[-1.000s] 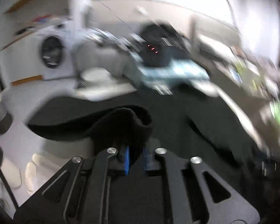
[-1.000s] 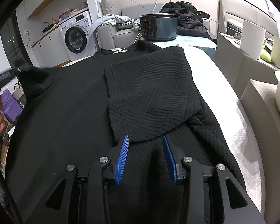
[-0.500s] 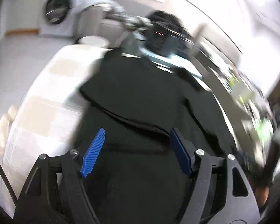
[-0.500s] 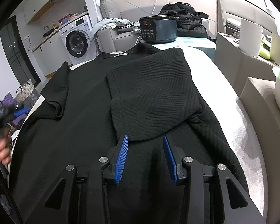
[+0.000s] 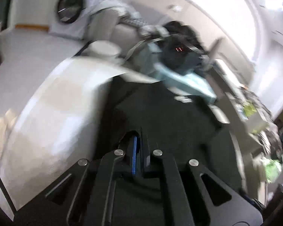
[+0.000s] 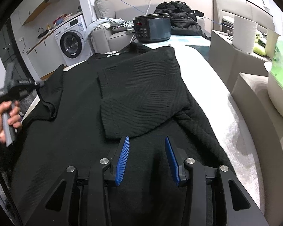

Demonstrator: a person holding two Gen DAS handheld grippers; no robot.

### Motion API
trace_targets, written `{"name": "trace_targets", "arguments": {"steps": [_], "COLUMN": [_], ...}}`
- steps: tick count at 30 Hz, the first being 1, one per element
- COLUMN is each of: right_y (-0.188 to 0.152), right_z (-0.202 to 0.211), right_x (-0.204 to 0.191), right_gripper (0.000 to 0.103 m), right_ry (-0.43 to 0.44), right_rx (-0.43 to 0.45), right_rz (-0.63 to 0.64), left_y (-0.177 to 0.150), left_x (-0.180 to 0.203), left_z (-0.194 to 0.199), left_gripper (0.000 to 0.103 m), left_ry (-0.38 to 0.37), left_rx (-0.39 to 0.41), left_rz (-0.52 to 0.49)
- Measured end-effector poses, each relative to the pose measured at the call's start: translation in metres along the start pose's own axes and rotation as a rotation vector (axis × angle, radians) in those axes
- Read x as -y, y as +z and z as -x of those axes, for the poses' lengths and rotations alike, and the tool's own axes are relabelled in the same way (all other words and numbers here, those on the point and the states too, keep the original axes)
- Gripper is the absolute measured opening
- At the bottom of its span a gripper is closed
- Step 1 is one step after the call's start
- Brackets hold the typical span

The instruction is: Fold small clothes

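Observation:
A black knitted sweater (image 6: pixel 75 122) lies flat on the white-covered table (image 6: pixel 217 86). Its right sleeve (image 6: pixel 141 94) is folded across the body, and its left sleeve (image 6: pixel 54 90) is folded inward at the left edge. My right gripper (image 6: pixel 147 141) hovers open just behind the right sleeve's cuff, with only the sweater's body beneath it. A hand (image 6: pixel 3 116) holds my left gripper (image 6: pixel 40 83), whose tip is at the left sleeve's edge. The blurred left wrist view shows the left gripper (image 5: pixel 139 133) shut over the sweater (image 5: pixel 169 122). No fabric shows between its fingers.
A black cooker with a keypad (image 6: pixel 152 29) stands at the table's far end. Beyond it are a sofa with a dark jacket (image 6: pixel 179 17) and a washing machine (image 6: pixel 69 43). On the right are a paper roll (image 6: pixel 244 33) and a white tub with a green bag (image 6: pixel 279 86).
The left gripper let go of the left sleeve, which now lies folded on the body. Its jaws opened wide, then shut, and it moved back in toward the sleeve. The right gripper stayed put.

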State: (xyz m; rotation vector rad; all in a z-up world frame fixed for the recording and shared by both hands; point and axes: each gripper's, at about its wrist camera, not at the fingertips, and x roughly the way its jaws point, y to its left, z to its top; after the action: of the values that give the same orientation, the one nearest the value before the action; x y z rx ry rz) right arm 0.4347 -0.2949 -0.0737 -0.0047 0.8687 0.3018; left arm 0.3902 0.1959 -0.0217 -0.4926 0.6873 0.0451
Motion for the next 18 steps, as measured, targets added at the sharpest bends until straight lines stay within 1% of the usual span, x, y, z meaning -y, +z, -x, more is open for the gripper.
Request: {"name": "trace_targets", "arguments": {"steps": [1, 2, 3, 4, 5, 6, 7, 8, 9, 11, 12, 14, 15, 17, 18], "right_y": [0.0, 0.001, 0.001, 0.002, 0.002, 0.002, 0.003, 0.003, 0.003, 0.001, 0.0, -0.001, -0.001, 0.001, 0.002], "right_z": [0.001, 0.002, 0.003, 0.004, 0.006, 0.007, 0.009, 0.01, 0.01, 0.013, 0.013, 0.009, 0.007, 0.0, -0.001], "right_x": [0.001, 0.003, 0.004, 0.004, 0.004, 0.004, 0.003, 0.002, 0.001, -0.002, -0.002, -0.003, -0.003, -0.005, -0.006], "right_gripper": [0.04, 0.04, 0.04, 0.04, 0.04, 0.04, 0.04, 0.04, 0.04, 0.04, 0.04, 0.04, 0.04, 0.04, 0.04], "right_ry": [-0.006, -0.013, -0.019, -0.02, -0.021, -0.023, -0.025, -0.025, -0.024, -0.017, -0.012, -0.001, 0.008, 0.021, 0.023], "right_rx": [0.0, -0.001, -0.001, 0.001, 0.004, 0.006, 0.009, 0.011, 0.012, 0.018, 0.019, 0.017, 0.015, 0.005, 0.005], "right_rz": [-0.001, -0.002, -0.003, -0.004, -0.005, -0.007, -0.009, -0.011, -0.01, -0.004, -0.003, -0.002, -0.007, -0.018, -0.021], "left_y": [0.005, 0.009, 0.011, 0.009, 0.008, 0.005, 0.002, -0.001, -0.005, -0.012, -0.017, -0.026, -0.035, -0.042, -0.046], "left_x": [0.022, 0.044, 0.065, 0.084, 0.099, 0.113, 0.119, 0.12, 0.119, 0.108, 0.096, 0.07, 0.057, 0.031, 0.017], "left_z": [-0.001, -0.005, -0.012, -0.018, -0.026, -0.035, -0.039, -0.037, -0.033, -0.023, -0.015, 0.001, 0.004, 0.014, 0.017], "left_gripper": [0.0, 0.0, 0.002, 0.006, 0.026, 0.043, 0.068, 0.071, 0.071, 0.071, 0.071, 0.071, 0.071, 0.071, 0.071], "left_ry": [-0.045, -0.092, -0.122, -0.14, -0.16, -0.195, -0.208, -0.204, -0.199, -0.181, -0.152, -0.133, -0.112, -0.037, -0.028], "left_rx": [0.01, 0.001, -0.022, -0.046, -0.074, -0.122, -0.149, -0.143, -0.137, -0.149, -0.156, -0.161, -0.17, -0.195, -0.202], "left_rz": [-0.032, -0.069, -0.1, -0.124, -0.143, -0.171, -0.184, -0.18, -0.181, -0.188, -0.166, -0.117, -0.109, -0.079, -0.048]}}
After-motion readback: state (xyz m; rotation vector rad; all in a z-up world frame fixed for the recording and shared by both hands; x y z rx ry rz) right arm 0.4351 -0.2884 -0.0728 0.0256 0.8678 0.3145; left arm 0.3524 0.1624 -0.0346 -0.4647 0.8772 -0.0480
